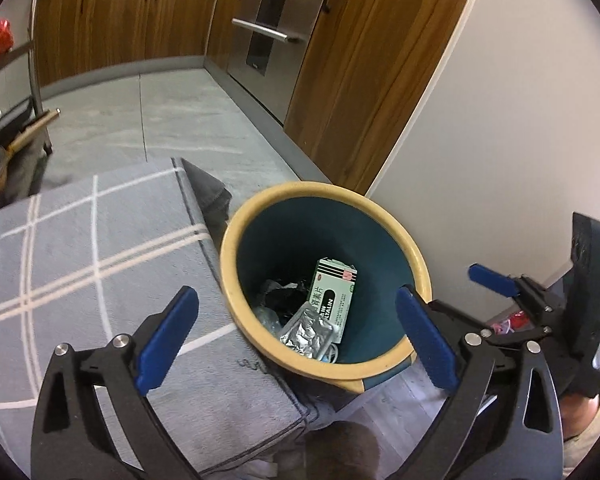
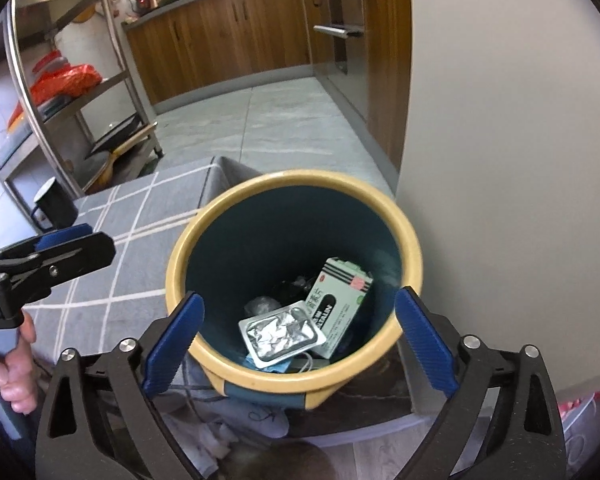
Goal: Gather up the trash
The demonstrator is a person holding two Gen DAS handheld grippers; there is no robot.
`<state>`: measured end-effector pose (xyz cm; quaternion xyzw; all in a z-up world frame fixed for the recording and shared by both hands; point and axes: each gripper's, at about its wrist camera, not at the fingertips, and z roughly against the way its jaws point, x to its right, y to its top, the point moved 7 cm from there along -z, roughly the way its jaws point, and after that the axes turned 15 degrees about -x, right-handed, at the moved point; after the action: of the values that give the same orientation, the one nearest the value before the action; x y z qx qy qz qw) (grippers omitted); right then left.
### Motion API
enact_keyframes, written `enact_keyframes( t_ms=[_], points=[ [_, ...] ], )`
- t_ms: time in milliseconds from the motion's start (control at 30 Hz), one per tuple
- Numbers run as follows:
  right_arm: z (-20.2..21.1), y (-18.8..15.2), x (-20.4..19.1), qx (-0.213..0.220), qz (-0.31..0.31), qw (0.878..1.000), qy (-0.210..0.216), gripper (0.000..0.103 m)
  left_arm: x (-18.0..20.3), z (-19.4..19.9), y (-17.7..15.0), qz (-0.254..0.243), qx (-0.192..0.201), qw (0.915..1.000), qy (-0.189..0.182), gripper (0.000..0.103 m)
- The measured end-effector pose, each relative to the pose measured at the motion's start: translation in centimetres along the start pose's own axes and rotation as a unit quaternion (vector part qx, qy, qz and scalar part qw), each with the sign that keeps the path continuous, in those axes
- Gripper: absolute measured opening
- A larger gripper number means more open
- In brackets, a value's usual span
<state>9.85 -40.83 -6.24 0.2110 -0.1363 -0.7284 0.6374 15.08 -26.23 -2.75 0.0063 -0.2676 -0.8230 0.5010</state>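
One yellow-rimmed bin (image 2: 300, 386) holds one medicine box (image 2: 340, 304) at 3 o'clock and one foil blister pack (image 2: 280, 334) at 6; one black mug (image 2: 54, 204) stands on the worktop.

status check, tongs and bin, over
Left tongs open, empty. Right tongs open, empty. Medicine box and foil blister pack lie inside the bin. Nothing blocking its mouth.

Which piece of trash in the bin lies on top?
The crumpled silver foil pack: it overlaps the green-and-white box, while the dark wrapper sits underneath, deeper in the bin.
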Motion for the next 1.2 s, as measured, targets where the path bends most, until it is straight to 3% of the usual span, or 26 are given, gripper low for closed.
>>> enact_keyframes(
  t_ms=[333,667,1200],
  points=[
    [3.1,-0.9,-0.1,0.024,0.004,1.000,-0.012,0.098,1.3,4.0,-1.3,-0.031,0.048,0.9978,0.034,0.097],
    [5.5,-1.0,0.5,0.074,-0.008,0.997,-0.006,0.098,2.4,5.4,-1.7,-0.036,0.091,0.9936,0.056,0.097],
    [5.9,-1.2,0.2,0.089,-0.006,0.996,0.004,0.098,2.8,5.0,-1.9,-0.040,0.101,0.9910,0.078,0.097]
  ],
)
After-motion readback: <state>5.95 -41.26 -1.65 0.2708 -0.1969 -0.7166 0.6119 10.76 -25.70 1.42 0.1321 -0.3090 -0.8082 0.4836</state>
